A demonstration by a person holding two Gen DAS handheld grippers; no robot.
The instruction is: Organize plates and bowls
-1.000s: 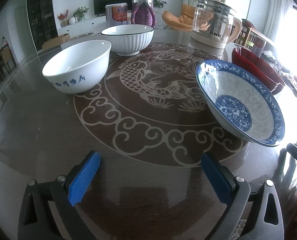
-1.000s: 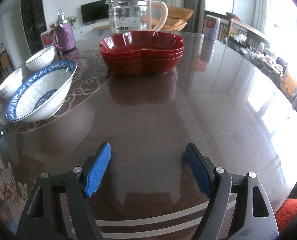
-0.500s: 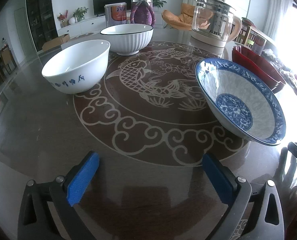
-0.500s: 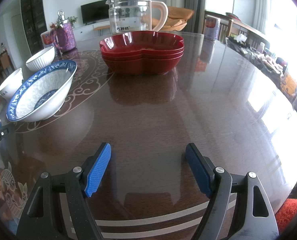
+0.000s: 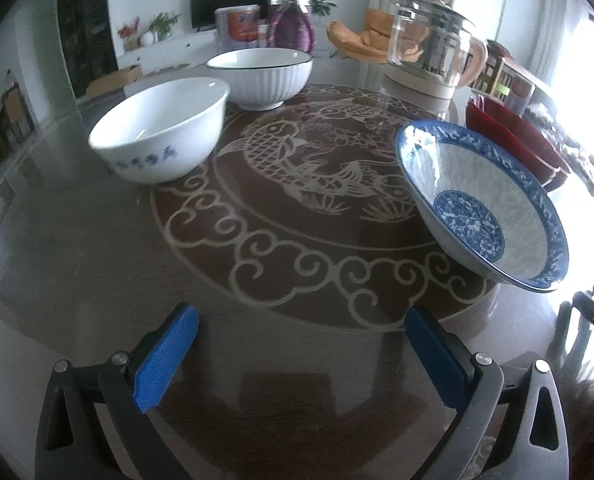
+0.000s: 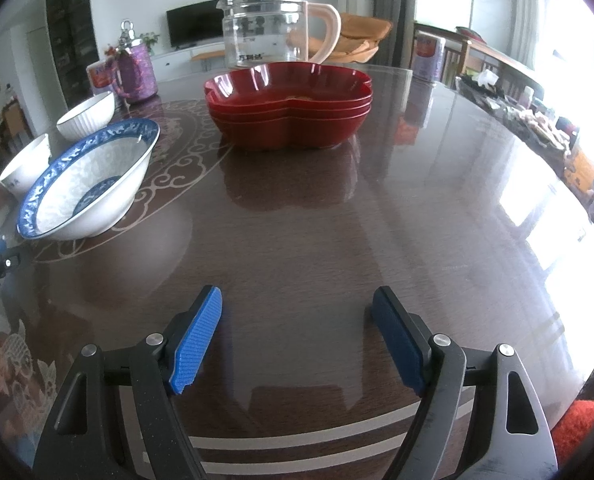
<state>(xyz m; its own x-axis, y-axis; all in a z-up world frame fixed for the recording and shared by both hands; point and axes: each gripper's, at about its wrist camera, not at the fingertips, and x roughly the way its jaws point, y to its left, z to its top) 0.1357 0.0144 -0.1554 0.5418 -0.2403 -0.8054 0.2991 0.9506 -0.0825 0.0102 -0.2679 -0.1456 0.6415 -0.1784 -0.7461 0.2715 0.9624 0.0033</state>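
- Your left gripper (image 5: 301, 344) and right gripper (image 6: 297, 332) both gape wide, nothing between the pads; no change over the last second.
- Blue-rimmed bowl (image 5: 485, 204) sits ahead-right of the left tongs, two white bowls (image 5: 165, 128) ahead-left.
- Red plates (image 6: 289, 104) stacked straight ahead of the right tongs, well apart.
- Nothing is picked up yet.

I see a dark, wood-grained surface (image 6: 337, 220) under a glossy, mirror-like finish. The stacked red lobed plates (image 6: 289, 120) look like shiny lacquered plastic. The blue-rimmed white bowl (image 5: 485, 204) is glazed ceramic. My tongs' blue pads (image 6: 197, 340) look ribbed and rubbery.
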